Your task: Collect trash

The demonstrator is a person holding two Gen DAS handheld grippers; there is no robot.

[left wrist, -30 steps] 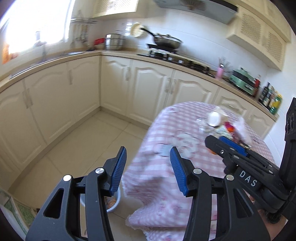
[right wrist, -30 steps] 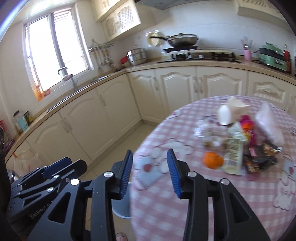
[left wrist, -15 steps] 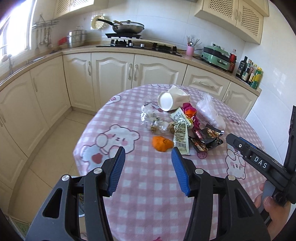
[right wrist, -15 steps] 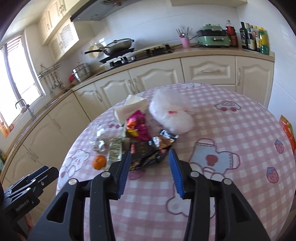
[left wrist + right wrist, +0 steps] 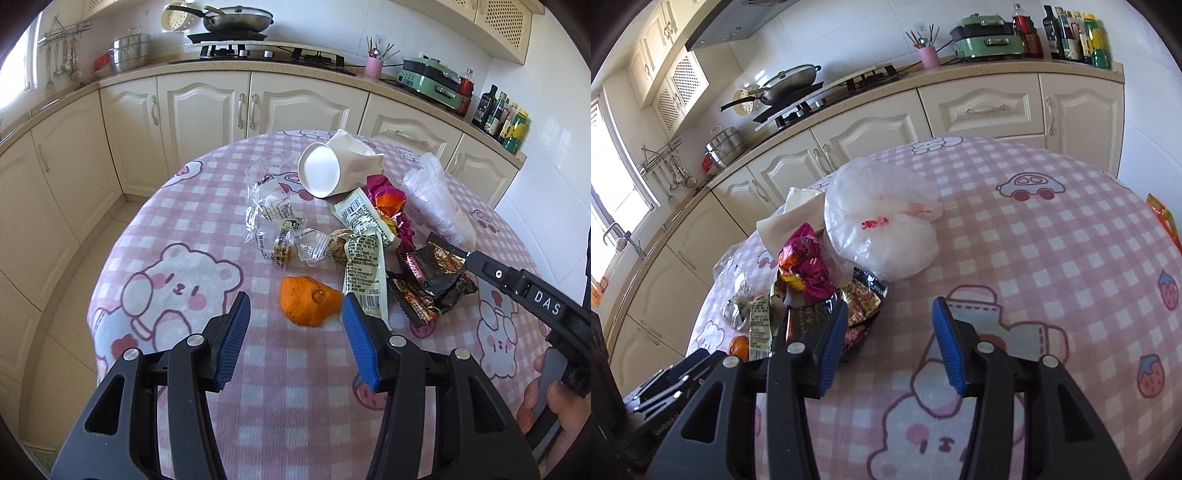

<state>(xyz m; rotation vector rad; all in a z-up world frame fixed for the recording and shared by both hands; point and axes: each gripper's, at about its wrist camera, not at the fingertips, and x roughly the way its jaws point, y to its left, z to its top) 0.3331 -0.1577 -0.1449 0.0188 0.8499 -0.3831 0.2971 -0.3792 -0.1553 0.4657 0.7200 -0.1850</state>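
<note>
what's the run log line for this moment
phase: approach | left tongs: open, empty, orange peel ahead | right tongs: open, empty, beside dark snack wrapper | trash all on table

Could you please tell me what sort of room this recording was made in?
Most likely a home kitchen: a gas hob with a lidded steel pan, cream panelled cabinets under a counter, and a round table with a pink checked cloth.

Blk grippers (image 5: 295, 325), blue ribbed pads (image 5: 236, 343)

We see cream cabinets (image 5: 207, 107) under a beige counter (image 5: 258, 70). White tiled wall (image 5: 332, 29) behind; window (image 5: 605, 184) gives bright daylight.
</note>
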